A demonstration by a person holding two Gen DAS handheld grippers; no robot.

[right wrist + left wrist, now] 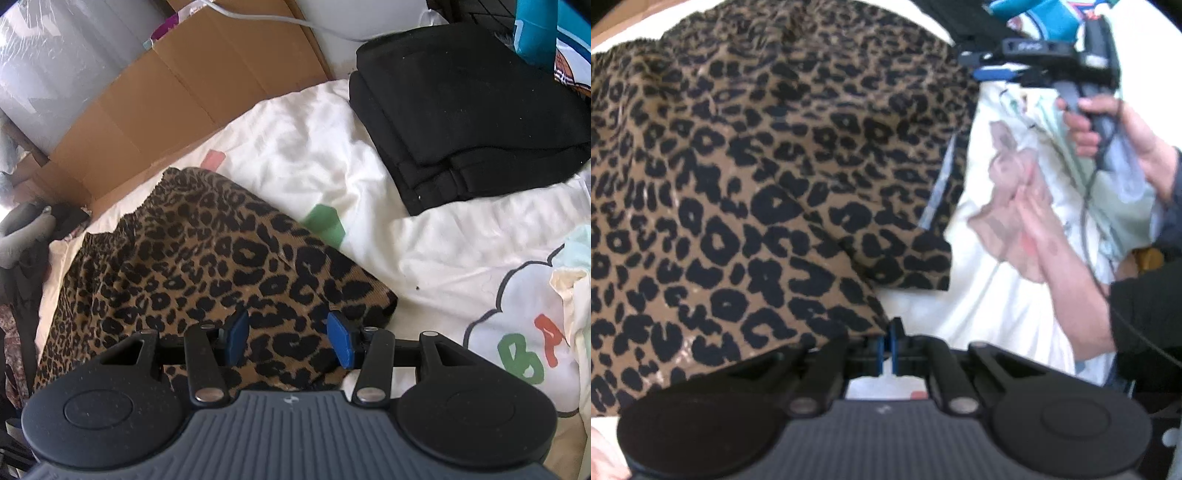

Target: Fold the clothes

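I am clenching my left gripper (pixel 889 345) on the edge of the leopard-print garment (pixel 746 184), while my right gripper (pixel 291 341) is standing released.

My left gripper's blue pads are lying nearly together, with the garment's hem running into them; how much cloth they are pinching I cannot tell through the blur. My right gripper's blue pads (pixel 341 341) are standing apart over the garment's near corner, pressing on nothing. The garment is lying spread on the white printed bedsheet (pixel 424 240), its gathered waistband pointing toward the cardboard (pixel 177 92) at the far edge. A folded black garment (pixel 469 122) is resting on the sheet well apart from it. In the left view a hand (pixel 1115 136) is gripping the right gripper's handle over the sheet.
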